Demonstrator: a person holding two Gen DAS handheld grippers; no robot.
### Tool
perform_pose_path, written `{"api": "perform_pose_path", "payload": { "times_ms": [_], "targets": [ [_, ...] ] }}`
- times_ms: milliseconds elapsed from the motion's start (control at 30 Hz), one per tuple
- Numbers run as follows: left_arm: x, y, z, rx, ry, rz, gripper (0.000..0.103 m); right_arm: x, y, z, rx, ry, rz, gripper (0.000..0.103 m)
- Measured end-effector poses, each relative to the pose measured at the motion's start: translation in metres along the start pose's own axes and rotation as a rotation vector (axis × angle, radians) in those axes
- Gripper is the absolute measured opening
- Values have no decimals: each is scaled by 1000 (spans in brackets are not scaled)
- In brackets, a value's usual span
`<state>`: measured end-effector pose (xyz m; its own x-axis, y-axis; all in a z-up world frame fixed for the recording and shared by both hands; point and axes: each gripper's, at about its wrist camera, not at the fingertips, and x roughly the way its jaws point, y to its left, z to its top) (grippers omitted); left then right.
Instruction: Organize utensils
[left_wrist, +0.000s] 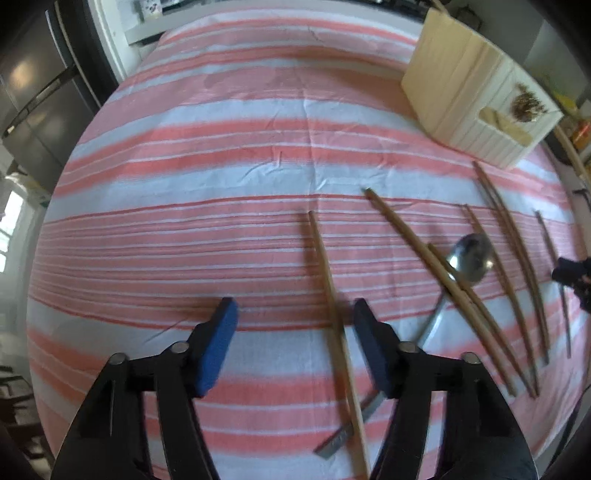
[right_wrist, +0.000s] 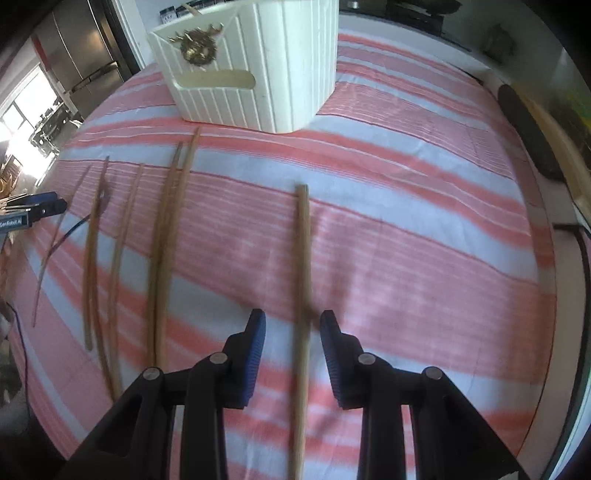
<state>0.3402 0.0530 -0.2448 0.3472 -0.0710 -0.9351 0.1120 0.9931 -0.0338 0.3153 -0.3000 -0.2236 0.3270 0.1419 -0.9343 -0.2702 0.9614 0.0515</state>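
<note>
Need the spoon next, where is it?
In the left wrist view, right of centre: the spoon lies on the striped cloth, its handle crossed by two long chopsticks.

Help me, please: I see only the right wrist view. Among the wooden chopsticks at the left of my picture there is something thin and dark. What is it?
Observer: The left wrist view shows a metal spoon there. Two chopsticks lie across its handle.
Operator: I see the left tongs only at the edge of my picture. Is something between them?
Observer: The left tongs stand open over a single chopstick. It lies on the cloth between the pads, nearer to one of them, and I see no grip on it.
</note>
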Motion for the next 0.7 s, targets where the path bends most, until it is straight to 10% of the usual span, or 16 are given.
{"api": "perform_pose_path", "payload": {
  "times_ms": [133,233,400,700],
  "targets": [
    [1,-8,8,29,-10,-6,35,10,3,28,-19,-25,-5,33],
    [2,-13,14,42,-19,-33,6,17,2,47,-4,-56,-22,16],
    [-20,-6,19,3,-115,-78,4,5,-6,58,86,-126,33,7],
    [-155,-9,3,53,-433,-209,4,-140,11,15,44,-483,91,7]
  ]
}}
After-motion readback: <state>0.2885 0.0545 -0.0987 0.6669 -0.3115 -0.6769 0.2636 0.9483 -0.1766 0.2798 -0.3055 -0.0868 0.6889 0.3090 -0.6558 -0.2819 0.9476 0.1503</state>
